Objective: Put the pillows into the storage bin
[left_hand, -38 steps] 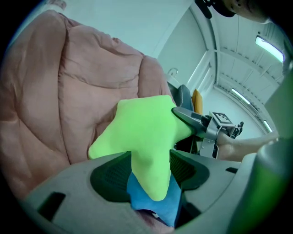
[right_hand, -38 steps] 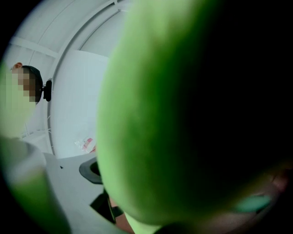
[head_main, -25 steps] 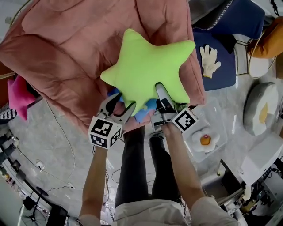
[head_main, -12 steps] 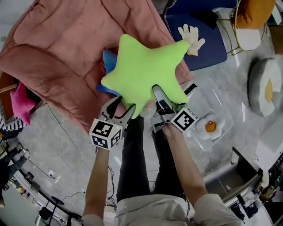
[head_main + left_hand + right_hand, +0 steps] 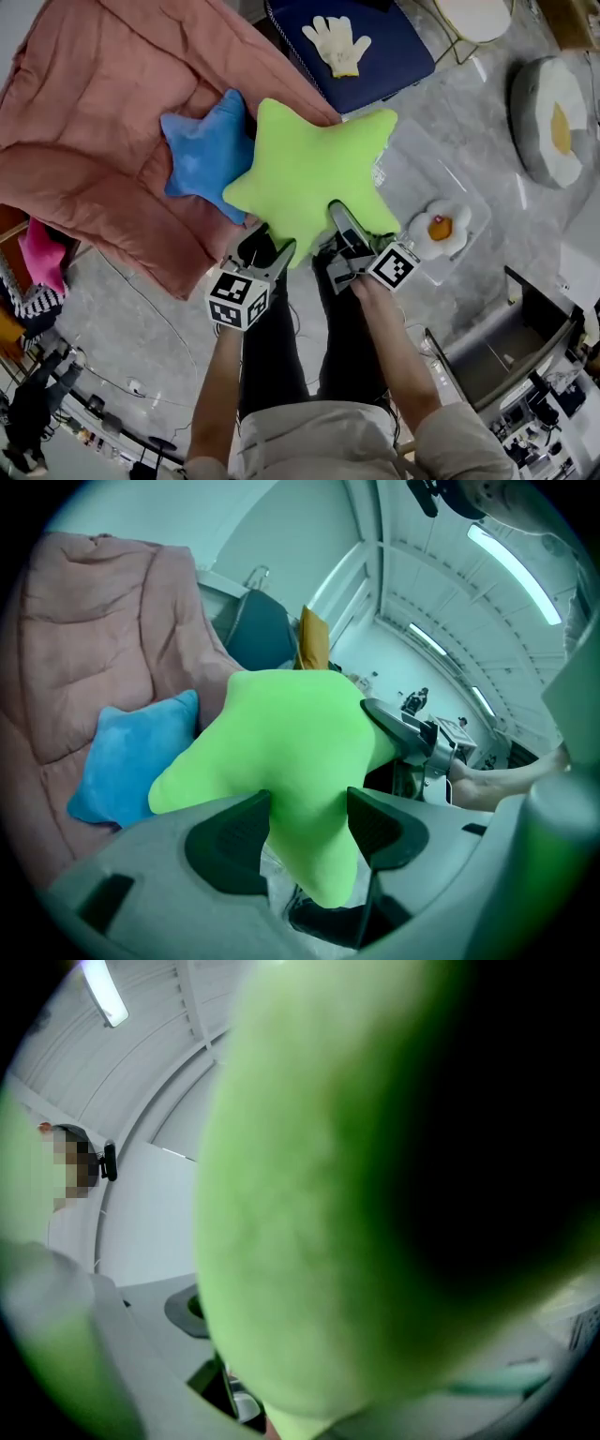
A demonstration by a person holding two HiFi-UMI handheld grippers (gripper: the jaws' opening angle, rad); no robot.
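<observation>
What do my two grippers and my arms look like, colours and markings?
The left gripper and right gripper have grey bodies, each with two jaws lined by dark ribbed pads. Each carries a white cube printed with black square markers. The forearms are bare. The person wears a pale top with short sleeves and dark trousers.

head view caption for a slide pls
Left gripper and right gripper grip a lime star pillow; a blue star pillow lies on the pink quilt.
</observation>
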